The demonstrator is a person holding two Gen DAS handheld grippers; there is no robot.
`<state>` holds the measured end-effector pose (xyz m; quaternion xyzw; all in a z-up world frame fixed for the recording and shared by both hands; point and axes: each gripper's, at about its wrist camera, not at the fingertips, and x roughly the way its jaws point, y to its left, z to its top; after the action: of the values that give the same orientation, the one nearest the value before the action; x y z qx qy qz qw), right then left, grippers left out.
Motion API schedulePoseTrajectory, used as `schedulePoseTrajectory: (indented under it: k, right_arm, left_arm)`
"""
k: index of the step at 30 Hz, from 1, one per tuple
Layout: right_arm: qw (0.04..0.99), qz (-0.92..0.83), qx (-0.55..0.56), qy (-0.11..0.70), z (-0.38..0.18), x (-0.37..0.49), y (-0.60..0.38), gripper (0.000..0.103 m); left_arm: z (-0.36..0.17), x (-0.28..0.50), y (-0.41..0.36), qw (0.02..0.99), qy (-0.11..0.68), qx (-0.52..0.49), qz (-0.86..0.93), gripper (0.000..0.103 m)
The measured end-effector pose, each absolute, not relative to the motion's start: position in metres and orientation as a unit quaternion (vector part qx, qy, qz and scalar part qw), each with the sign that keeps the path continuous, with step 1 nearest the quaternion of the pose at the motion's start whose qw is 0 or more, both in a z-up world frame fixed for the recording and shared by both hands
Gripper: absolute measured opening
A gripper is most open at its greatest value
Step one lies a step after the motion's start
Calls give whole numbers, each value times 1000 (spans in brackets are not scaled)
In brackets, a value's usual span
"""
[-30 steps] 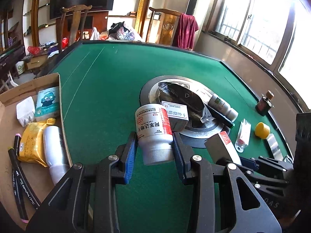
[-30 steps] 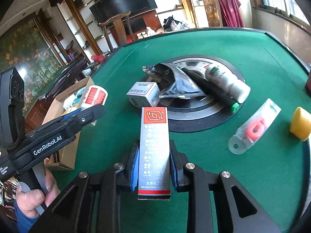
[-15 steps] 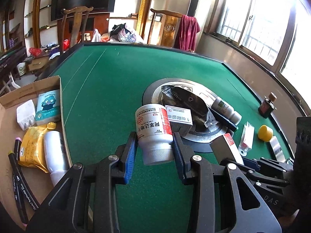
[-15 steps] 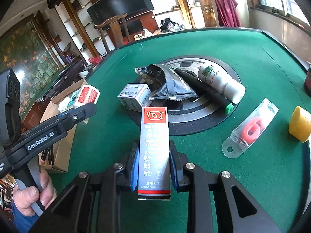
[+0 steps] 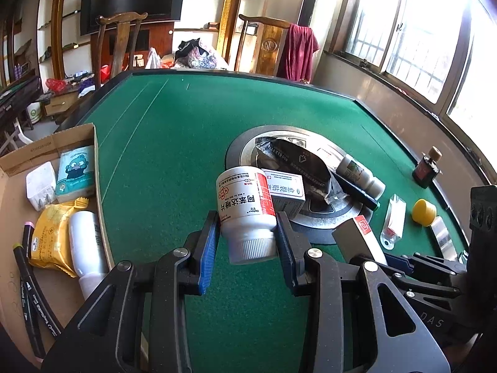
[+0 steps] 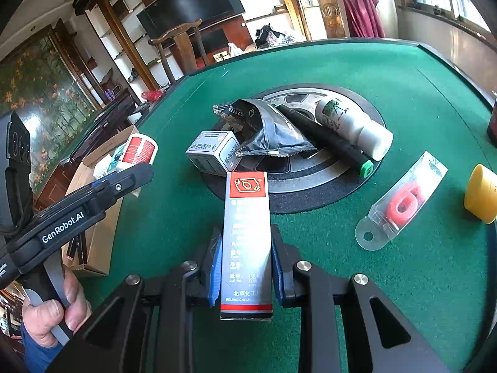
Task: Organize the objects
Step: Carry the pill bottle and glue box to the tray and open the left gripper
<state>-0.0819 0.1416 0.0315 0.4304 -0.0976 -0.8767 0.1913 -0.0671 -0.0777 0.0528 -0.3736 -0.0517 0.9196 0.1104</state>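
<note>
Here, pill bottle [image 5: 245,205] between left tongs [image 5: 247,242].

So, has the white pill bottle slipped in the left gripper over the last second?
No. The white pill bottle still sits at the same height between the left gripper pads, cap toward the camera.

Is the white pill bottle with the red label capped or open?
Capped. The white pill bottle with the red label has its ribbed white cap on, pointing toward the camera, between the left gripper's pads.
</note>
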Motion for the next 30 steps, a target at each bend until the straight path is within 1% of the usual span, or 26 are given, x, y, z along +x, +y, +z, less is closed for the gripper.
schedulePoseTrajectory:
  k: [15,20,25,30]
  right_arm:
    - [185,-879,429,-91,36,-87,137,26]
    - [169,-893,410,-78,41,-81,137,26]
    - [161,-906,385,-75,52,-67,133,26]
    - [183,-907,368,-90,66,-55,108,26]
  left_arm:
    - [60,-61,-74,126,-51,-365,921,35]
    - [67,-54,-76,132,-56,-354,924,35]
    - [77,-48,-91,138,-86,-340,926,35]
    - [89,-42,-117,131,-123,-329,927,35]
